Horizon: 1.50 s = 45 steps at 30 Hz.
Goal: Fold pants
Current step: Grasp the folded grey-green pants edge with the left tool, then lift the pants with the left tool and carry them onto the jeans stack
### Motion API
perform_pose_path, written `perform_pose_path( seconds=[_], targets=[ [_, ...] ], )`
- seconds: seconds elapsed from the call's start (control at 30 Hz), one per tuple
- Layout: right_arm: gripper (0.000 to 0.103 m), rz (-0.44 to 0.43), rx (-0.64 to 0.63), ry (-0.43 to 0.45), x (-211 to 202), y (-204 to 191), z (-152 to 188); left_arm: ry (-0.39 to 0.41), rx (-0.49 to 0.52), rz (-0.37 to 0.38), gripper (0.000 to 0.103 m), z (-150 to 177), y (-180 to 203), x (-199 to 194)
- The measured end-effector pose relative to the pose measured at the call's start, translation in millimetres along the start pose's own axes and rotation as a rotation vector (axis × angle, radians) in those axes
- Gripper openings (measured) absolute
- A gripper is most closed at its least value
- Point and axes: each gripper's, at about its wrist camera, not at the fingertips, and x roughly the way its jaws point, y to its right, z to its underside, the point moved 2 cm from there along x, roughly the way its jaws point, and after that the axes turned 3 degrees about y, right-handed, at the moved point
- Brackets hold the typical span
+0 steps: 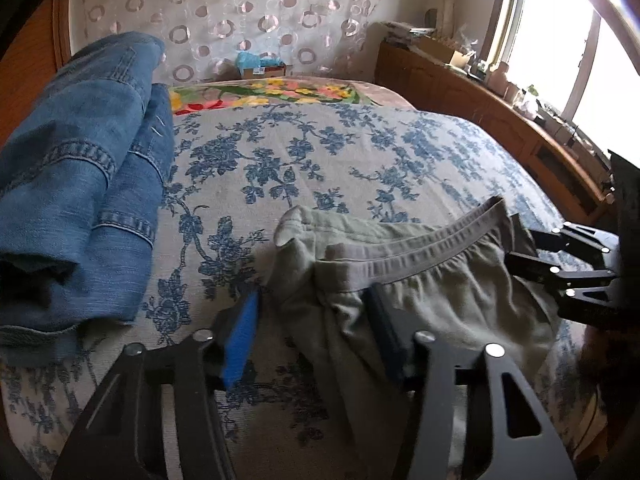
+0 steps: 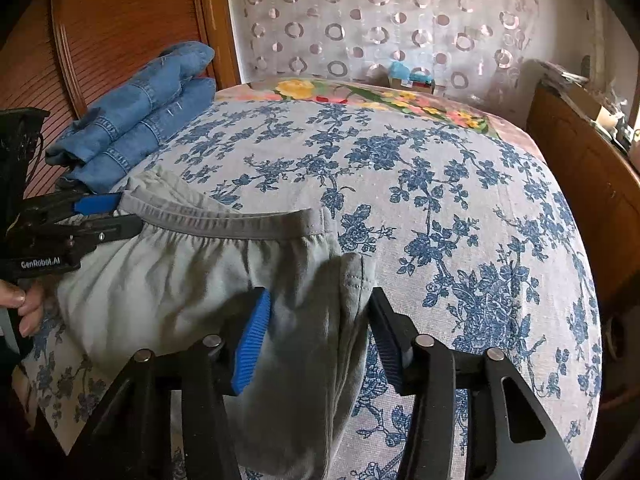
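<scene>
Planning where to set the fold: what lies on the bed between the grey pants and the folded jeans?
Only bare floral bedspread separates the grey pants from the folded jeans; the left wrist view shows it.

A: What blocks the left tool (image 1: 316,332)?
B: Folded jeans (image 1: 80,208) piled to its left, and the right tool (image 2: 320,336) close on its right, both over the grey pants (image 2: 192,280).

A: And open room?
B: Ahead of both tools the bed (image 2: 440,184) lies bare up to the curtain (image 2: 400,20). A wooden cabinet (image 2: 592,184) borders its right edge.
</scene>
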Motion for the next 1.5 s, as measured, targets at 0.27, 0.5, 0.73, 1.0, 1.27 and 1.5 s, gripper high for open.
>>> perform_pose_path(
  seconds=[0.27,0.5,0.73,1.0,1.27,1.5],
  targets=[
    [0.014,-0.062,0.030,0.000,0,3,-1,0.000,-0.007,0.037,0.021,0,7,-4],
    [0.010,-0.096,0.068,0.016,-9,5,3,0.054,-0.001,0.032,0.017,4,19,-31],
    [0.009,-0.109,0.095,0.111,-47,3,8,0.128,0.004,0.038,0.016,2,32,-72],
    [0.009,-0.090,0.074,0.205,-101,-7,13,0.224,0.051,0.048,0.016,-2,53,-125],
    [0.009,-0.077,0.059,0.266,-138,-9,26,0.283,0.084,0.058,0.016,-3,65,-156],
    [0.009,-0.074,0.051,0.305,-153,-6,23,0.324,0.106,0.053,0.016,-12,69,-176]
  ],
)
